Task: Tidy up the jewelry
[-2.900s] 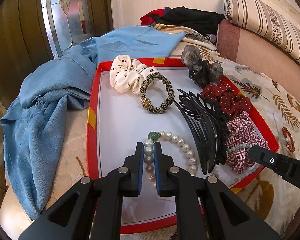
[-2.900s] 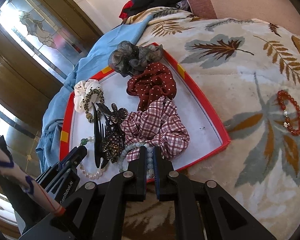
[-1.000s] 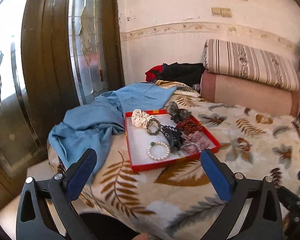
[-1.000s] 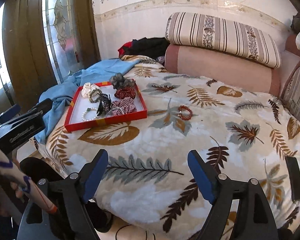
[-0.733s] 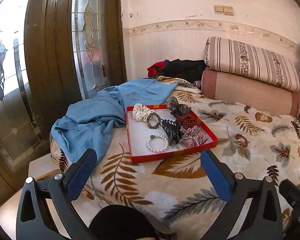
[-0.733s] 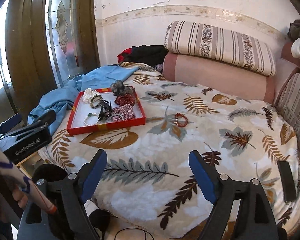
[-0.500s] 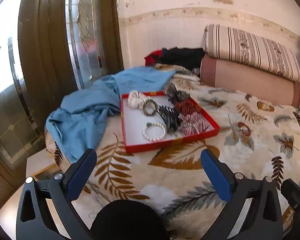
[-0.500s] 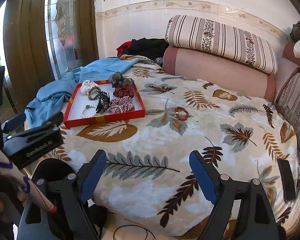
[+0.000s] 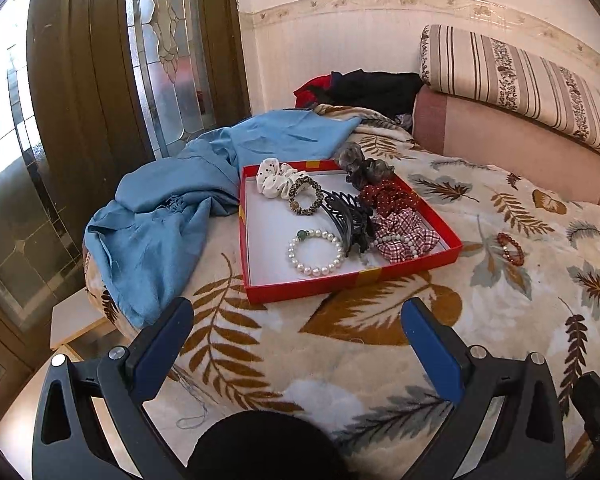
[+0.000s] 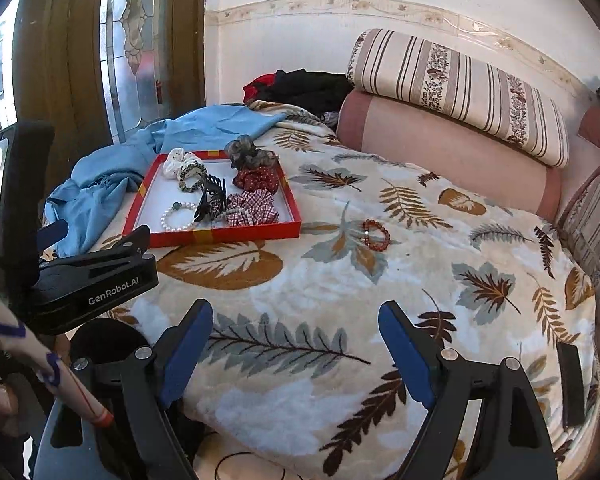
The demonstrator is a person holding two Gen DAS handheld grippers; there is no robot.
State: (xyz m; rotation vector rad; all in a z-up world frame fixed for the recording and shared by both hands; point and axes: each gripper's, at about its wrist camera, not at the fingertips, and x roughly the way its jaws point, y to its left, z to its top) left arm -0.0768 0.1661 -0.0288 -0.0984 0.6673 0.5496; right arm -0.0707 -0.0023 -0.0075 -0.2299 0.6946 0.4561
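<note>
red tray (image 9: 339, 282) on leaf-print blanket (image 9: 379, 344), near bed's left edge; pearl bracelet (image 9: 315, 253) in its near part beside black claw clip (image 9: 349, 220), plaid scrunchie (image 9: 405, 234) right of clip. red bead bracelet (image 10: 376, 234) alone on blanket, well right of tray, open blanket around it. left gripper (image 9: 298, 346) and right gripper (image 10: 296, 354) both spread wide, empty, held back from bed's near edge. blue cloth (image 9: 168, 216) crumpled left of tray.

Pearl bracelet (image 9: 315, 251) in tray (image 9: 351, 280)
</note>
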